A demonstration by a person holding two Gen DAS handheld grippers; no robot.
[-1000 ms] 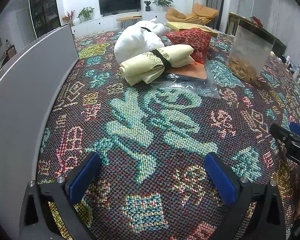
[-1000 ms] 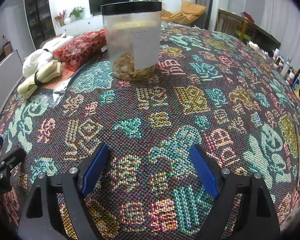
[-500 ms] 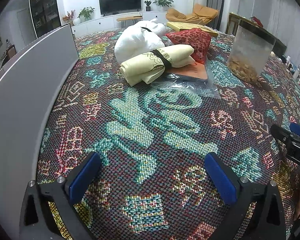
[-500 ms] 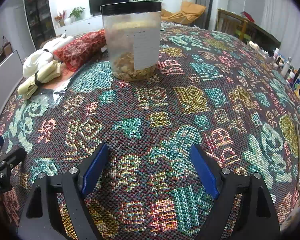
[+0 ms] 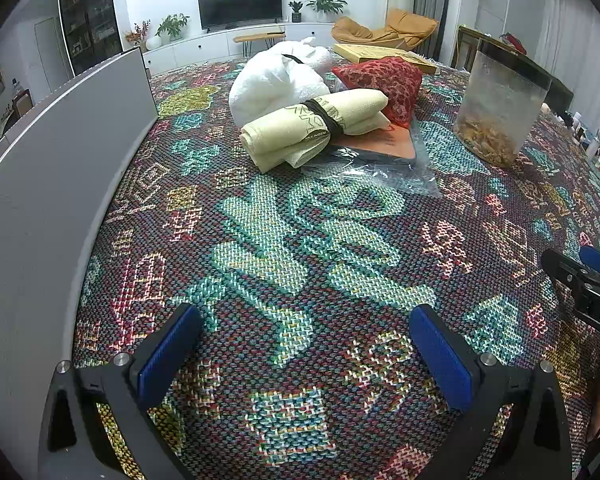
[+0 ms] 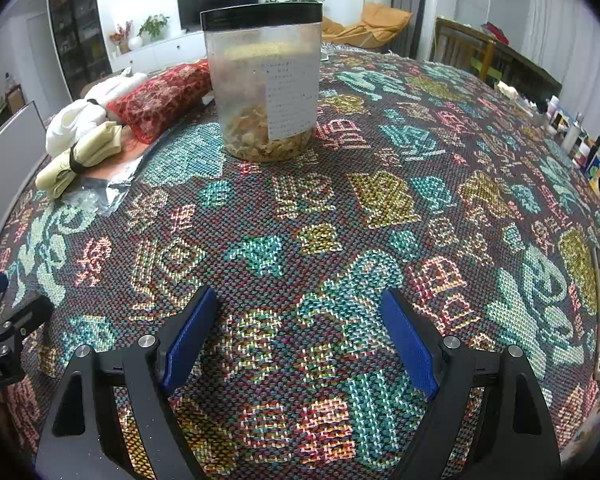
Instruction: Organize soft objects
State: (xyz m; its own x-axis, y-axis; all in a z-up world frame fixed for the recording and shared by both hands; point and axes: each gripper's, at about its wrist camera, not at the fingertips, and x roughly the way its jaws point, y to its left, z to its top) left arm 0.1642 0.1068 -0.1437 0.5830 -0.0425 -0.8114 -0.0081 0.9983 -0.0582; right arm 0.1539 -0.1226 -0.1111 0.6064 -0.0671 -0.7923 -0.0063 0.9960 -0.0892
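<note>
Tools: left tool [image 5: 304, 344] and right tool [image 6: 300, 332], both spread wide, empty.
Towel roll [image 5: 314, 128]: banded, beside clear jar [image 6: 266, 88]; white bundle [image 5: 276, 80] and red cushion [image 5: 384, 80] behind roll.

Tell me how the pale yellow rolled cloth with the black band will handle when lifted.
The pale yellow rolled cloth probably stays bundled, since the black band cinches its middle. Its loose ends likely droop. It looks light and soft, unlikely to slip.
</note>
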